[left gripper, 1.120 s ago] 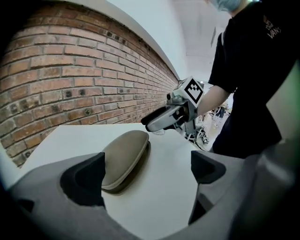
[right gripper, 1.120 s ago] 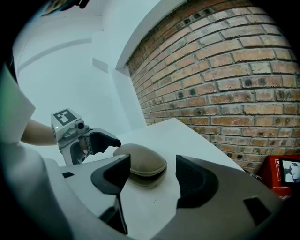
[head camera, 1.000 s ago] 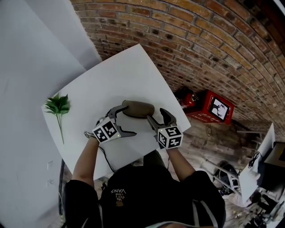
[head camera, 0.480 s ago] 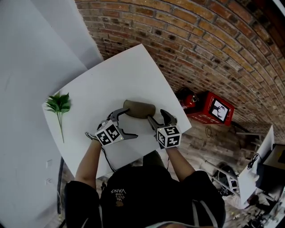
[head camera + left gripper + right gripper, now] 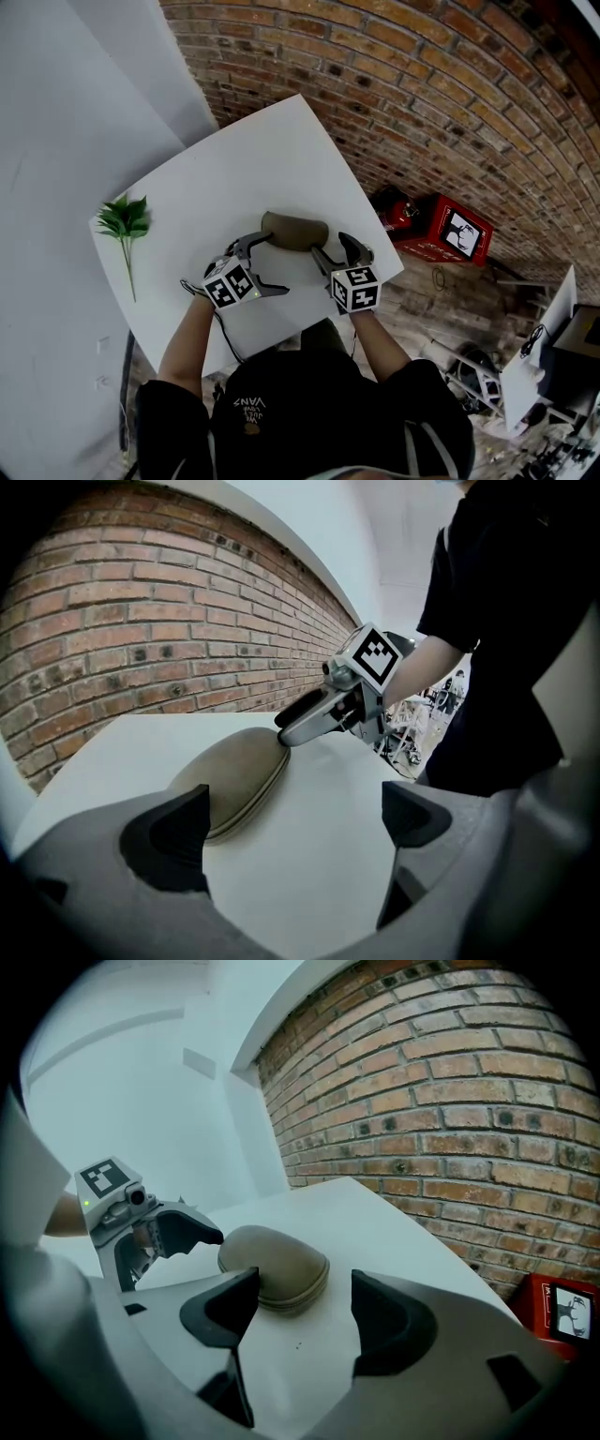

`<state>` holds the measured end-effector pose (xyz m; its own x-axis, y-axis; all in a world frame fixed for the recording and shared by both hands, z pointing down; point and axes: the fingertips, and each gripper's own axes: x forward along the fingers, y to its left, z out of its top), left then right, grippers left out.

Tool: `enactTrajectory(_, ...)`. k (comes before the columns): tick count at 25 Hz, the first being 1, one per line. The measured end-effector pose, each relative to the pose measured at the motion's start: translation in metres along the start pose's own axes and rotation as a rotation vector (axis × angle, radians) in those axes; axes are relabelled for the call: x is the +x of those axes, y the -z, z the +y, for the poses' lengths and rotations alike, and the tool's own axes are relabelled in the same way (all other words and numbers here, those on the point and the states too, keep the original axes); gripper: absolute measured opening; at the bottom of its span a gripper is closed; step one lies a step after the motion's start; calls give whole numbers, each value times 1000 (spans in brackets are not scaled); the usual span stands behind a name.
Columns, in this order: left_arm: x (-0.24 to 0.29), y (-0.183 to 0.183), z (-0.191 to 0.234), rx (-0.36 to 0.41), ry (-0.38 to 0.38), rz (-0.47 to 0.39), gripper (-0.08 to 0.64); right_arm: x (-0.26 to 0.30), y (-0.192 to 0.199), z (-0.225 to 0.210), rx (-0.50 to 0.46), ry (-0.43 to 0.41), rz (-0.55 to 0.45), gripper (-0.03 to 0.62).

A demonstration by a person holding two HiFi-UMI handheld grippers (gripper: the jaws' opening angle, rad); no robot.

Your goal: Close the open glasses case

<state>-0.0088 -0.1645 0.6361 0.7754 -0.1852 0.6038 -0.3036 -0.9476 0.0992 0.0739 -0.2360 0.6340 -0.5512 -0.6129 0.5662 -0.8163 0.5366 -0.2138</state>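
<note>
The left hand-held gripper point(image 5: 275, 263) and right hand-held gripper point(image 5: 329, 245) both gape wide, empty, flanking the closed glasses case point(image 5: 293, 231).

white table point(image 5: 281, 155) | green sprig point(image 5: 123, 221) lying at its left edge | brick wall point(image 5: 422, 84) | red box point(image 5: 448, 228) on floor point(image 5: 427, 298)

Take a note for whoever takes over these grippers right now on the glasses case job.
Left claw: open, empty, by the left end of the glasses case.
Right claw: open, empty, by its right end, one tip at or against the case.
Case: lying on the white table, lid down, seam looks shut where visible.
Done: closing, apparently.
Left: confirm that it is latched, then draw both claws clear.
</note>
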Motion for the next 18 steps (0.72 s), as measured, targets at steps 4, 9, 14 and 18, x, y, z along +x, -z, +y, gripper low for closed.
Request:
enactTrajectory(4,1,2,1,3,0,27,571,1,-1,0,-43,15,5,307)
enactTrajectory(9,3,4,2,-10,-12,29,571,2,-2,2,-105,27,22,308)
enactTrajectory(14,5,3,4,-18,-36,8,571,4,-3,3,-121,32,32,310)
enactTrajectory(18,4,4,3,1,-49,14,569,1,-3,1,-97,43,30,313)
